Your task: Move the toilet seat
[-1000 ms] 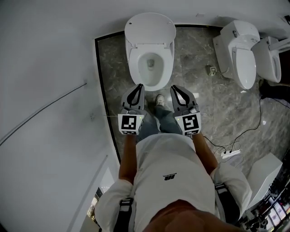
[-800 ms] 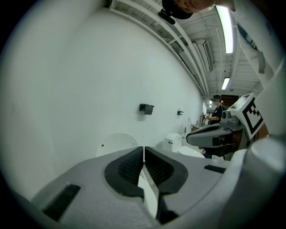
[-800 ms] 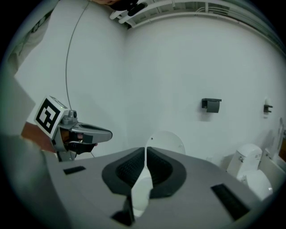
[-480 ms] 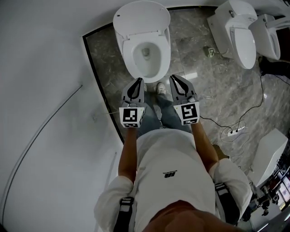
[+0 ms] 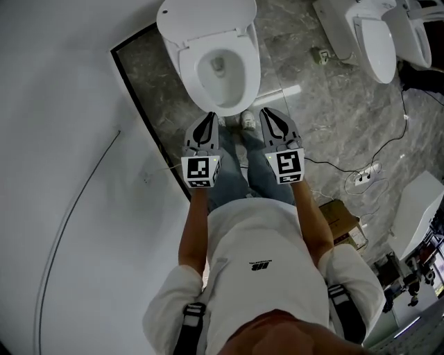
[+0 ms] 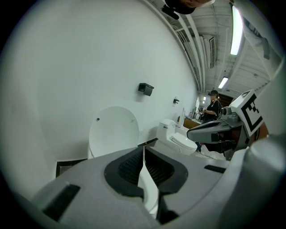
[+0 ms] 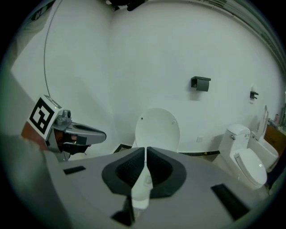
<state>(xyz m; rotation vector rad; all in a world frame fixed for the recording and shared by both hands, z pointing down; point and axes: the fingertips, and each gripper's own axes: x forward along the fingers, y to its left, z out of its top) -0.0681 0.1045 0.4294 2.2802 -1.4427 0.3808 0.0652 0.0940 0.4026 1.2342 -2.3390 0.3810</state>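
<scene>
A white toilet (image 5: 186, 66) stands against the wall at the top of the head view. Its lid (image 5: 205, 15) is raised against the wall, and the seat ring lies down around the open bowl. The left gripper (image 5: 210, 118) and the right gripper (image 5: 266, 113) are held side by side just short of the bowl's front rim, both shut and empty. In the left gripper view the shut jaws (image 6: 143, 148) point at the upright lid (image 6: 114, 129), with the right gripper (image 6: 221, 127) alongside. The right gripper view shows its shut jaws (image 7: 145, 150) below the lid (image 7: 157, 129).
A white wall runs along the left. Two more toilets (image 5: 371, 41) stand at the top right. A power strip with cables (image 5: 365, 173), a cardboard box (image 5: 341, 219) and a white cabinet (image 5: 416, 208) lie on the marble floor to the right. A person (image 6: 210, 105) stands far back.
The toilet has slid up and left in the head view as the person came closer. Both grippers stay shut and side by side, now nearer the bowl's front rim.
</scene>
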